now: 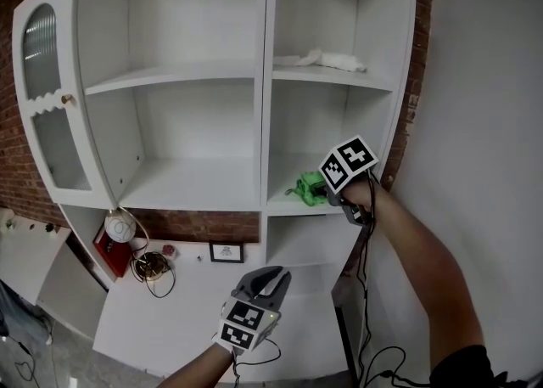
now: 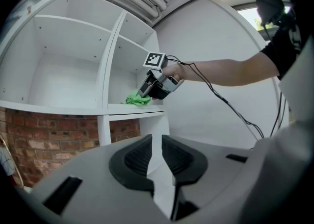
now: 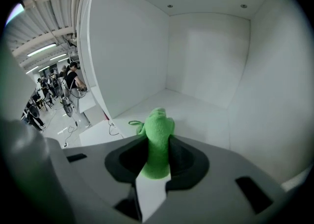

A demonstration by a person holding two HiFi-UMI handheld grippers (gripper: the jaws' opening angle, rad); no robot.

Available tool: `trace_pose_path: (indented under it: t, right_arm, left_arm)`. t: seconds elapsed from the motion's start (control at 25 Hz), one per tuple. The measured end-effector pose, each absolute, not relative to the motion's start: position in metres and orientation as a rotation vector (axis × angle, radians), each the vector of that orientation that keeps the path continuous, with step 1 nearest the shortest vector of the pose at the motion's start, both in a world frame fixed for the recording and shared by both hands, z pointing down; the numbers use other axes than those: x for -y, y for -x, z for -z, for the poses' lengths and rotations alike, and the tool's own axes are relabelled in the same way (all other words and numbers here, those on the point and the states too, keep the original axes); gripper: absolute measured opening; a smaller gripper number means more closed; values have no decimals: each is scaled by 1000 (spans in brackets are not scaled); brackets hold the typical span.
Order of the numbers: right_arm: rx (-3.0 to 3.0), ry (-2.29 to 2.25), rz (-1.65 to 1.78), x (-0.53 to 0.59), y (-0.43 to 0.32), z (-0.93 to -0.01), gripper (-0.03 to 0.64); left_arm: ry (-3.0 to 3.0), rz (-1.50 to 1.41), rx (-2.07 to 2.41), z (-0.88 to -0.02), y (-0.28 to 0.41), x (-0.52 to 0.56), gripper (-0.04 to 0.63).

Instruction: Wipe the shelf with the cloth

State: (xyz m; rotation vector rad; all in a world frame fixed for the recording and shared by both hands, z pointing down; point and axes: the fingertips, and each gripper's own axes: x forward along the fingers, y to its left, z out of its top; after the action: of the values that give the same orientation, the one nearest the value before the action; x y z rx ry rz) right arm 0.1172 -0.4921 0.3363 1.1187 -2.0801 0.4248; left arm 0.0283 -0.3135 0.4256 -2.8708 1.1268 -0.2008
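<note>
Cloth [image 3: 157, 142] first: where is it?

It's pinched between the jaws of the right gripper [image 3: 158, 155], a bright green, fleecy wad poking up past their tips. That gripper's own view shows only the smooth white walls and floor of one compartment.

Which compartment?

The head view settles that. It's the middle right one of the white cabinet [image 1: 195, 21], at the front edge of the shelf [image 1: 284, 205]. The left gripper view looks from the side, and there the cloth [image 2: 137, 100] lies bunched on the board's lip. I cannot tell how firmly it presses.

And the left gripper [image 1: 270, 274]?

It hangs low, well apart from the shelf. Its ribbed black jaws stand a narrow slit apart with nothing between them.

Anything else?

Only the head view shows a crumpled white rag [image 1: 327, 59] on the shelf above, a ribbed glass door [image 1: 38, 47] and a red brick wall [image 1: 195, 225].
</note>
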Motion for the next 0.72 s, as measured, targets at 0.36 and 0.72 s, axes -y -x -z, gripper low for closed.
trace_pose_path:
  t: [0.36,0.72]
  right_arm:
    - [1901,-1281,-301,486,-170,-335,98]
    - [1761,-1381,-197,476,-201,-334,98]
  left_arm:
    - [2918,189,-981,-425,-57,315,61]
    - [2958,173,-845,-425,-77,316,61]
